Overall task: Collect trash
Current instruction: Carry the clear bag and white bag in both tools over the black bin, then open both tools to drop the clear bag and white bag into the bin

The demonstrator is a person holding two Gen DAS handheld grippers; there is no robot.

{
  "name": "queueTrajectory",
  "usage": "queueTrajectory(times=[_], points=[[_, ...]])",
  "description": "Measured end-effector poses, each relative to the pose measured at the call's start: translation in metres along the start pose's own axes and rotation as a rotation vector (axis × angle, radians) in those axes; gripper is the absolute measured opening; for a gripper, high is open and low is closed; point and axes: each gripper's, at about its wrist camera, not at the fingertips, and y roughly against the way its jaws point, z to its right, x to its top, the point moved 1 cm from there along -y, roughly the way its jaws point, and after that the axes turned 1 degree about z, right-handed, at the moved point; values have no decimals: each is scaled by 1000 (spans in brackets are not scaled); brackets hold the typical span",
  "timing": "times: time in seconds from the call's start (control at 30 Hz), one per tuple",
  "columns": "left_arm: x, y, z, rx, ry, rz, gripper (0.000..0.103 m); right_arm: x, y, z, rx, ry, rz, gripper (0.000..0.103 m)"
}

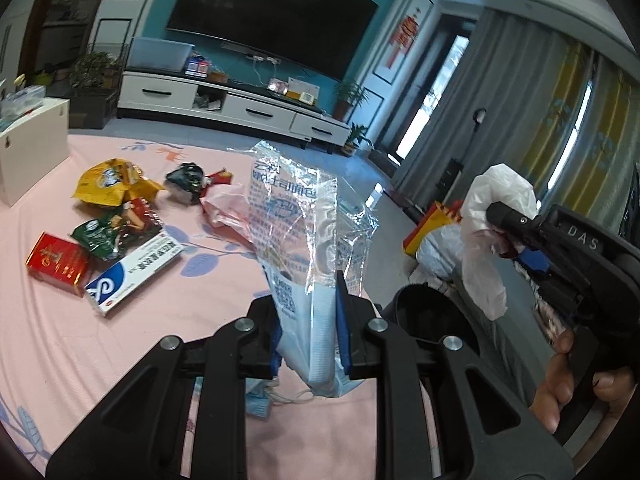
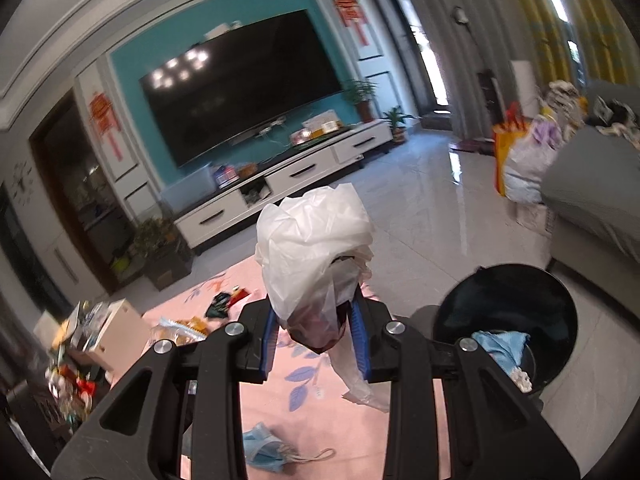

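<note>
Two grippers loaded. My left gripper [image 1: 306, 320] is clamped on a clear plastic wrapper [image 1: 298, 216] with blue print, held upright above the pink floral cloth [image 1: 120, 360]; blue finger pads [image 1: 342, 320] press on its lower white part. My right gripper [image 2: 316, 334] is clamped on a crumpled white plastic bag [image 2: 312, 240] with something dark red inside at the bottom; a loose tail of the bag hangs down past the right pad. In the left wrist view that same gripper sits to the right, bag bunched over its tip.

Black trash bin [image 2: 508, 308] stands on the tile floor just beside the cloth's edge, to the right of my right gripper. Light blue item [image 2: 500, 344] already inside it, near the rim.

Still on the cloth:
- blue face mask [image 2: 264, 450], below the grippers, straps loose
- yellow snack bag [image 1: 110, 182]
- green and red snack wrapper [image 1: 116, 232], touching the red box [image 1: 58, 262] and the white and blue medicine box [image 1: 132, 280]
- dark green wrapper [image 1: 188, 180], with a pink bag [image 1: 224, 208] just beside it, partly hidden behind the clear wrapper

White box [image 1: 28, 152] stands at the cloth's far left edge. TV [image 1: 272, 16] and white cabinet [image 1: 224, 108] in the background.
</note>
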Motion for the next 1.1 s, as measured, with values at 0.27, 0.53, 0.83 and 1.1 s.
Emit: queueTrajectory(times=[0.27,0.53,0.83,1.1], points=[[-9,-38,46,-34,-113,-82,21,4,8,60,-112,-144,24,32],[-23,-85,98,-111,-189,-172,21,-2,7,104,-208,-233,16,32],[-39,-132,147,-201,-268,-286,21,-27,-7,173,-344,-420,-80,32],[-60,-173,170,-311,-263,-437,21,-36,-6,196,-341,-514,-89,32]])
